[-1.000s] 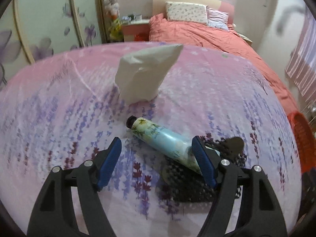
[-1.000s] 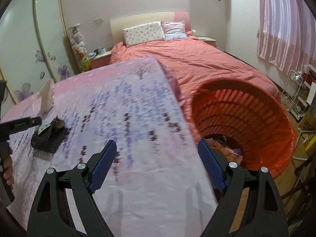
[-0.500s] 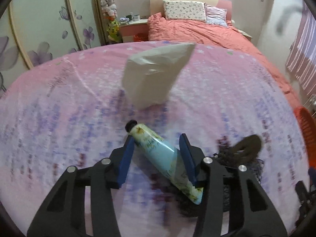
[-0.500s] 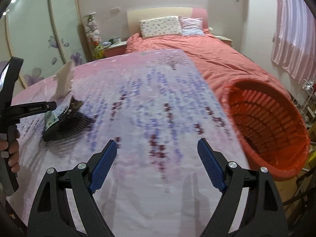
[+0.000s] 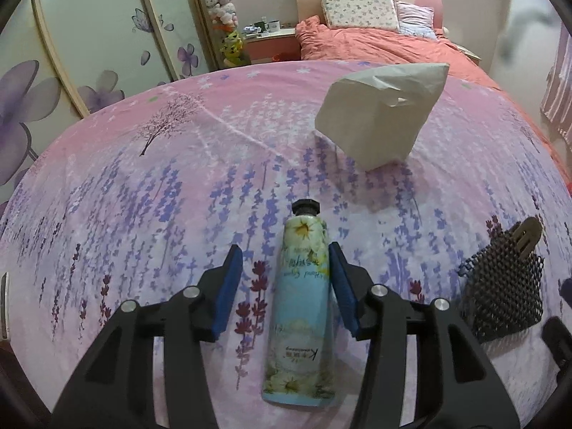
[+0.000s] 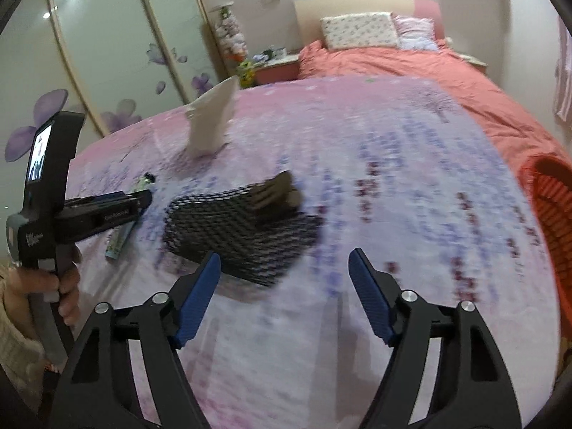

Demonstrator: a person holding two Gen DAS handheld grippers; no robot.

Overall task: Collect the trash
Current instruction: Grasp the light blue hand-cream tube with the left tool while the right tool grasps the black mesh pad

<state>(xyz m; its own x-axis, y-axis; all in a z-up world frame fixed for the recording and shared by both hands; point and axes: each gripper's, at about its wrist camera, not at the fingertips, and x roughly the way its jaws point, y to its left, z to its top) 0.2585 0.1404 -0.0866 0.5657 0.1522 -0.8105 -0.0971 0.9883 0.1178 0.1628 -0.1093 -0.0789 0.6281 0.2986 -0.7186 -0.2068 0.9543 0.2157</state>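
- Left wrist view: a hand-cream tube point(image 5: 302, 307) is seen lying on the lavender-print bedspread point(image 5: 143, 196), cap pointing away, between the fingers point(image 5: 227, 286) of the left gripper point(image 5: 284, 286).
- The tube is judged light, soft-walled and somewhat slick; it is best taken across its fuller middle, where it will dent rather than slide.
- The fingers are opening slightly at this moment; the right one appears to touch the tube's side, while a clear gap is left at the left one, so no clamp is made.
- A crumpled paper bag point(image 5: 382, 114) stands farther off, and a black mesh piece point(image 5: 500, 289) lies to the right.
- Right wrist view: the right gripper point(image 6: 284, 295) is held just short of the black mesh piece, its fingers point(image 6: 198, 300) spread wide and closing, with nothing between them.
- The mesh is judged light and limp, best pinched at an edge.
- An orange basket point(image 6: 550, 214) is seen at the right edge.
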